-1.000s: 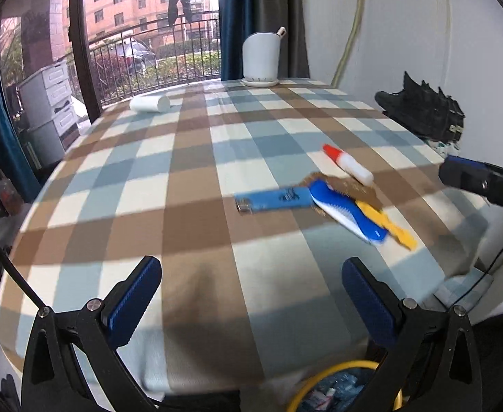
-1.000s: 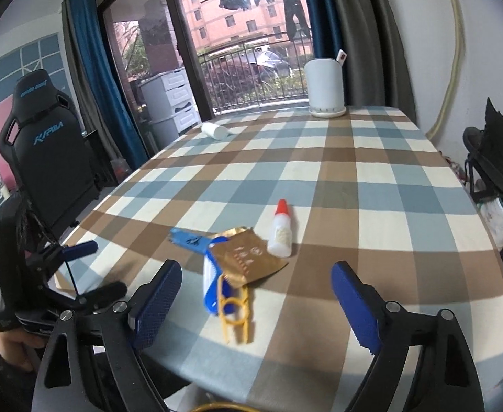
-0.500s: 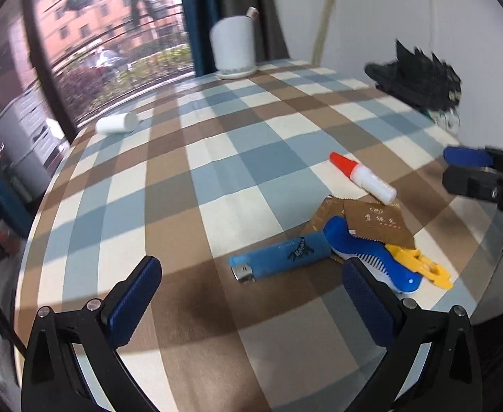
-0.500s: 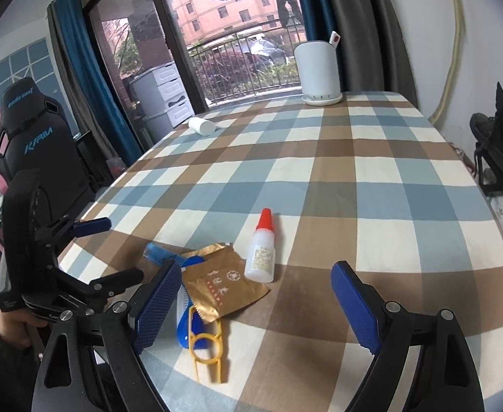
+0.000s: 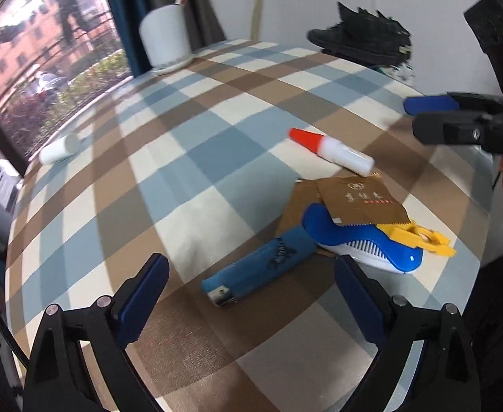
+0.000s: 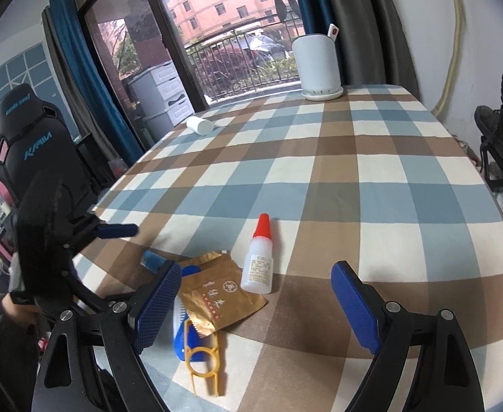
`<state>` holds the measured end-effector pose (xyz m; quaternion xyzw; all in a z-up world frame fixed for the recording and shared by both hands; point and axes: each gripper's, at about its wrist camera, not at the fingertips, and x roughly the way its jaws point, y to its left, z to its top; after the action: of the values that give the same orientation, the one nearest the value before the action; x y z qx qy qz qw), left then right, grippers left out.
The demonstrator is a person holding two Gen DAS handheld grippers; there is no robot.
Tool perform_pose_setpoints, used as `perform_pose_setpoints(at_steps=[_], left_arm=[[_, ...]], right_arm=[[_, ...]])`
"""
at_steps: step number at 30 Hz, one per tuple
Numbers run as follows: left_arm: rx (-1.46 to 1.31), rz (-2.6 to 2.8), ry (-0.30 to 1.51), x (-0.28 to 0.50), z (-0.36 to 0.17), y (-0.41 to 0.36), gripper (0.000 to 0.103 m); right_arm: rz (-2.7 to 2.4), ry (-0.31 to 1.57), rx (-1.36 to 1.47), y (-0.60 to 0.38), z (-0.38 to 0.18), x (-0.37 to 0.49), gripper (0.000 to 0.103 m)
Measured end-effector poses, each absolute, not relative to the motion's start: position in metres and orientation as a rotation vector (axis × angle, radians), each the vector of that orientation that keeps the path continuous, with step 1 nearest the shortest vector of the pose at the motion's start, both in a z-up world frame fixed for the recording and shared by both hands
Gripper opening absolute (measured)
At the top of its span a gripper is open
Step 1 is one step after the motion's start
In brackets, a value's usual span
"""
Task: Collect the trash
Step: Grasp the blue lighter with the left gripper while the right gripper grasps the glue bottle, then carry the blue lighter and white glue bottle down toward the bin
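A small heap lies near the checked table's (image 5: 217, 158) front edge: a blue lighter (image 5: 261, 271), a brown wrapper (image 5: 358, 202), a blue and white brush (image 5: 361, 243), a yellow plastic piece (image 5: 420, 237) and a red-capped glue bottle (image 5: 334, 147). My left gripper (image 5: 248, 274) hovers over the lighter, which lies between its fingers untouched, and its jaws are closing. My right gripper (image 6: 255, 274) stands open. The glue bottle (image 6: 258, 261) sits just ahead of it, beside the wrapper (image 6: 217, 295) and over the yellow piece (image 6: 200, 357).
A white pot (image 6: 318, 65) on a saucer stands at the table's far end. A small white bottle (image 6: 200, 125) lies near the window side. Black shoes (image 5: 361, 37) sit off the right edge. A black gaming chair (image 6: 28, 137) stands to the left.
My left gripper has moved in over the table and rolled, so the lighter now lies between its fingers. The right gripper has come closer to the glue bottle and wrapper.
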<state>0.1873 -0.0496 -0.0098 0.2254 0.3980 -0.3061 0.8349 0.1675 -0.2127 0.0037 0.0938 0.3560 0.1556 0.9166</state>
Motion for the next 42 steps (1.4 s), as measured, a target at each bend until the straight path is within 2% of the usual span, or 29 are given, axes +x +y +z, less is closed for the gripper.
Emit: perform_pose_setpoints(at_steps=[3, 8, 16, 18, 21, 26, 29, 31, 32, 33, 34, 36, 42], left_arm=[[0.496, -0.686, 0.850, 0.191, -0.011, -0.053, 0.069], [0.503, -0.748, 0.878, 0.199, -0.016, -0.056, 0.060], [0.440, -0.823, 0.919, 0.210, -0.021, -0.054, 0.053], [0.427, -0.830, 0.921, 0.211, -0.020, -0.052, 0.038], [0.425, -0.822, 0.922, 0.208, -0.019, -0.052, 0.024], [0.437, -0.792, 0.924, 0.199, -0.018, -0.050, 0.018], [0.448, -0.773, 0.921, 0.193, -0.018, -0.049, 0.018], [0.439, -0.760, 0.922, 0.191, -0.018, -0.048, 0.018], [0.439, -0.744, 0.916, 0.190, -0.018, -0.047, 0.018], [0.437, -0.725, 0.914, 0.189, -0.018, -0.046, 0.018], [0.428, -0.715, 0.913, 0.189, -0.018, -0.045, 0.018], [0.421, -0.684, 0.906, 0.188, -0.018, -0.042, 0.018], [0.388, -0.656, 0.879, 0.185, -0.013, -0.036, 0.018]], right_arm=[[0.319, 0.724, 0.183, -0.213, 0.007, 0.168, 0.089], [0.315, 0.723, 0.189, -0.216, 0.007, 0.172, 0.089], [0.318, 0.738, 0.162, -0.209, 0.002, 0.182, 0.089], [0.316, 0.743, 0.140, -0.204, -0.001, 0.186, 0.089], [0.315, 0.764, 0.116, -0.197, -0.007, 0.193, 0.089], [0.291, 0.800, 0.079, -0.188, -0.016, 0.204, 0.085], [0.276, 0.827, 0.048, -0.183, -0.022, 0.210, 0.078], [0.268, 0.841, 0.027, -0.180, -0.026, 0.213, 0.065], [0.260, 0.846, 0.016, -0.179, -0.028, 0.214, 0.062], [0.258, 0.850, 0.011, -0.179, -0.031, 0.215, 0.053], [0.261, 0.852, 0.012, -0.179, -0.032, 0.215, 0.037], [0.265, 0.855, -0.005, -0.176, -0.035, 0.214, 0.022], [0.240, 0.848, -0.091, -0.167, -0.036, 0.213, 0.020]])
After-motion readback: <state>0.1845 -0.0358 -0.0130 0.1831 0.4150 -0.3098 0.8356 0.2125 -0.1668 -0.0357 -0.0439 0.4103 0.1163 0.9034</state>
